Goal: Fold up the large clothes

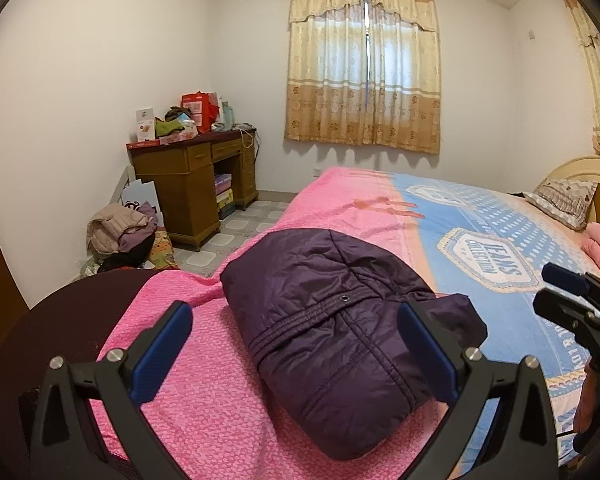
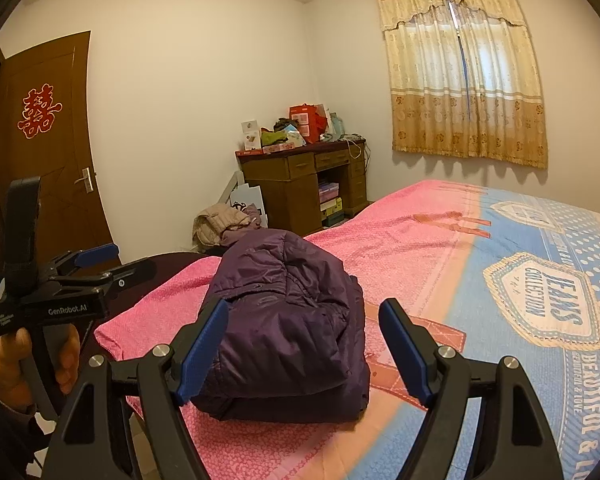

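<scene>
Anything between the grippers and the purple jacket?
Nothing visible. The purple jacket lies folded on the bed, with the left gripper and right gripper both open before it, only bare bedspread between.

Two wrist views, side by side, close, angled down, both facing folded jacket (image 1: pixel 332 320) on bed (image 2: pixel 440 248)

Glossy quilted purple jacket (image 1: pixel 332 320) on a nubby pink cloth bedspread (image 1: pixel 204 392); matt wooden desk (image 1: pixel 188 192).
</scene>
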`<state>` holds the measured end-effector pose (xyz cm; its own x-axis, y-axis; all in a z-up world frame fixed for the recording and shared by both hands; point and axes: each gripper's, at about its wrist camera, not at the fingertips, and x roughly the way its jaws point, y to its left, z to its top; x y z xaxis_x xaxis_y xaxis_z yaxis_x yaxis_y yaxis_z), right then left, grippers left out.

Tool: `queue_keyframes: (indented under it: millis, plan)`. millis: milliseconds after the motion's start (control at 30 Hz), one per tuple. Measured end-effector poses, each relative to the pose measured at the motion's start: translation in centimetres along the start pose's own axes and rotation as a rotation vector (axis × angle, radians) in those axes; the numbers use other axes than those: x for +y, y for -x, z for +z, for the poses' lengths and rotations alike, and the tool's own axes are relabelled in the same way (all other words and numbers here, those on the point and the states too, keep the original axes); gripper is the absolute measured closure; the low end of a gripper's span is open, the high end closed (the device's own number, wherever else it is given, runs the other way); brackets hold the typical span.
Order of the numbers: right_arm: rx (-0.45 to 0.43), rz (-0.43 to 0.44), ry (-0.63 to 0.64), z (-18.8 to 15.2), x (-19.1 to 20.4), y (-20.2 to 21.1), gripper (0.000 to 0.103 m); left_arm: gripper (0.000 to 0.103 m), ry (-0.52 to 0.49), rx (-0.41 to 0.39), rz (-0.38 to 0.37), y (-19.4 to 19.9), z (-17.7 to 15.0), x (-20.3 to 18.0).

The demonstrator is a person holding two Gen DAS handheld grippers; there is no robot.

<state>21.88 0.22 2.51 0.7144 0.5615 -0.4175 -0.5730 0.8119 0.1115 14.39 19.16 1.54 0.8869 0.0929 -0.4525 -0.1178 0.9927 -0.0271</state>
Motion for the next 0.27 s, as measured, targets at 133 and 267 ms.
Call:
queue_keyframes:
  millis: [133, 267]
  plan:
    - [0.005, 0.001, -0.001, -0.23, 0.07, -0.20, 0.025, 0.000, -0.008, -0.014, -0.002, 0.12, -0.14, 0.28]
    - [0.011, 0.000, -0.003, -0.47, 0.00, -0.46, 0.025, 0.000, -0.024, -0.020, 0.000, 0.04, -0.22, 0.22]
